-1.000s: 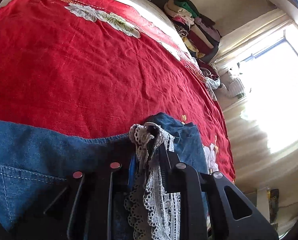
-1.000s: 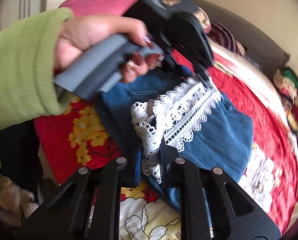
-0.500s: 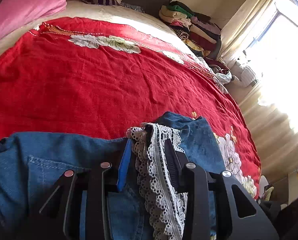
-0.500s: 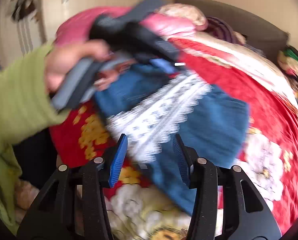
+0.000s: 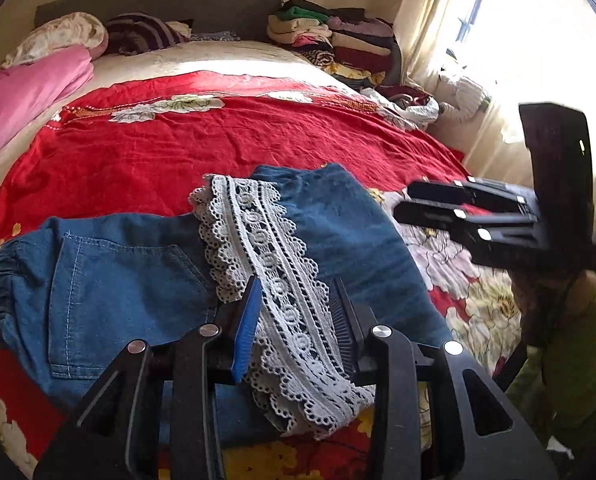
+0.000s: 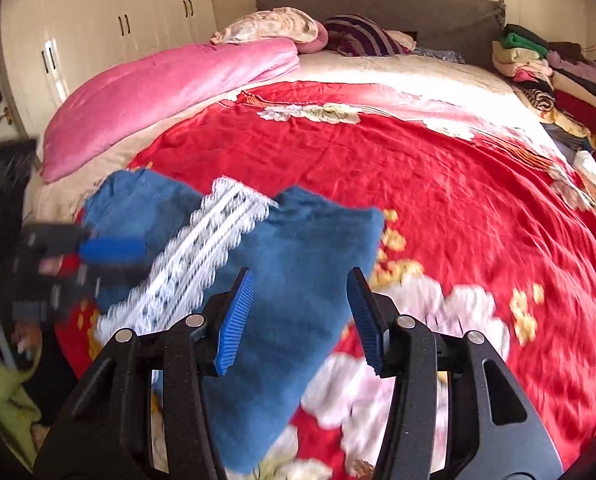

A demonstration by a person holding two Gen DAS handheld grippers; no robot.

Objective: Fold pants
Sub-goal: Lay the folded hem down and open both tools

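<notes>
The denim pants [image 5: 146,276] lay folded on the red floral bedspread [image 5: 178,152] near the front edge of the bed, their waistband and back pocket toward the left in the left wrist view. A band of white lace trim [image 5: 274,280] ran diagonally across the top of the denim.

The left tongs [image 5: 296,312] stood apart above the pants. The lace trim passed through the gap between the two pads, and neither pad pressed on it; the cloth lay slack below. The right tongs [image 6: 302,312] were also apart, with nothing clamped. In the right wrist view the blue denim showed in the gap between the pads and lay beneath them, while the lace trim sat off to the left of the left-hand pad.

Each pair of tongs appeared in the other's view: the right tongs at the right edge of the left wrist view, clear of the pants and over the floral border; the left tongs blurred at the left edge of the right wrist view, beside the lace. A green sleeve [image 6: 2,384] showed near the lower left corner there.
</notes>
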